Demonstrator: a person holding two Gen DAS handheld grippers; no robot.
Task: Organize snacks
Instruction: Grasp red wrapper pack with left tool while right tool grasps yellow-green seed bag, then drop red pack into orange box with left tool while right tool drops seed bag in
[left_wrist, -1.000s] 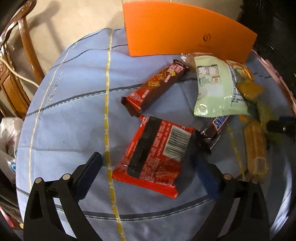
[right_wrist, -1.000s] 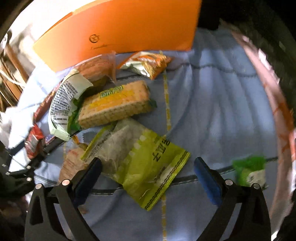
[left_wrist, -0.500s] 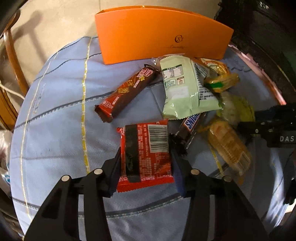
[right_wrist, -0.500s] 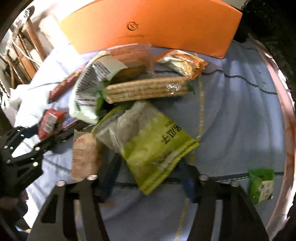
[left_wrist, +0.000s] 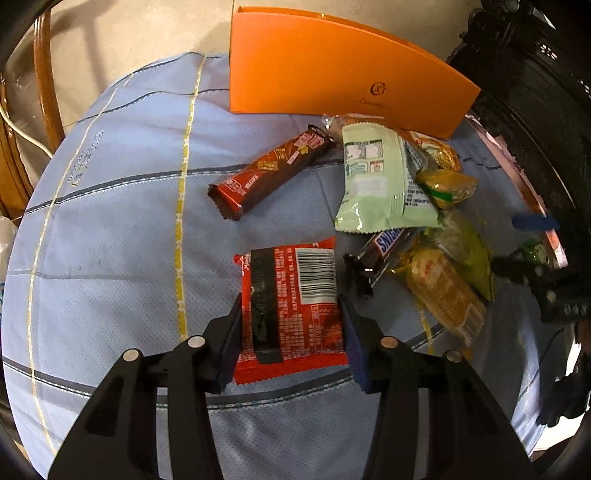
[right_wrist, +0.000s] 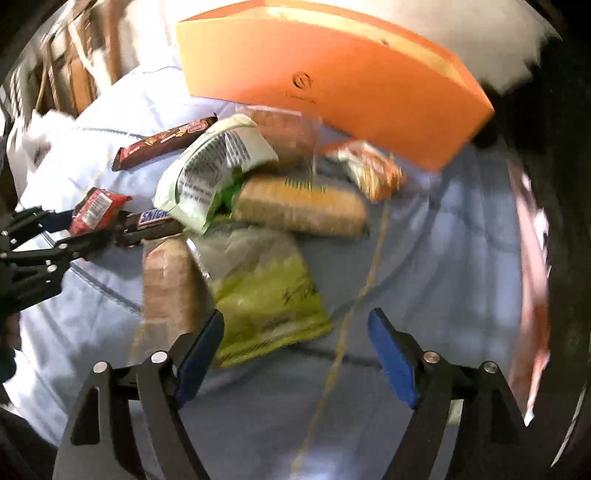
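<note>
My left gripper (left_wrist: 291, 328) is shut on a red snack packet (left_wrist: 291, 302) with a barcode, low over the blue cloth. It shows at far left in the right wrist view (right_wrist: 98, 210). My right gripper (right_wrist: 295, 343) is open and empty; a yellow-green pouch (right_wrist: 266, 295) lies just ahead of it, beside a tan cracker pack (right_wrist: 170, 284). A pile holds a pale green bag (left_wrist: 376, 184), a Snickers bar (left_wrist: 384, 245), a biscuit pack (right_wrist: 299, 206) and an orange sachet (right_wrist: 369, 170). A dark red bar (left_wrist: 269, 171) lies apart. An orange box (left_wrist: 332, 77) stands behind.
The round table has a blue cloth (left_wrist: 110, 229) with yellow stripes. A wooden chair (left_wrist: 44, 85) stands at the left edge. Dark carved furniture (left_wrist: 535, 92) is at the right. A small green packet (left_wrist: 535, 251) lies near the table's right rim.
My left gripper closed on the red packet and holds it. My right gripper closed around the yellow-green pouch, then opened and swung; its view is now blurred.
</note>
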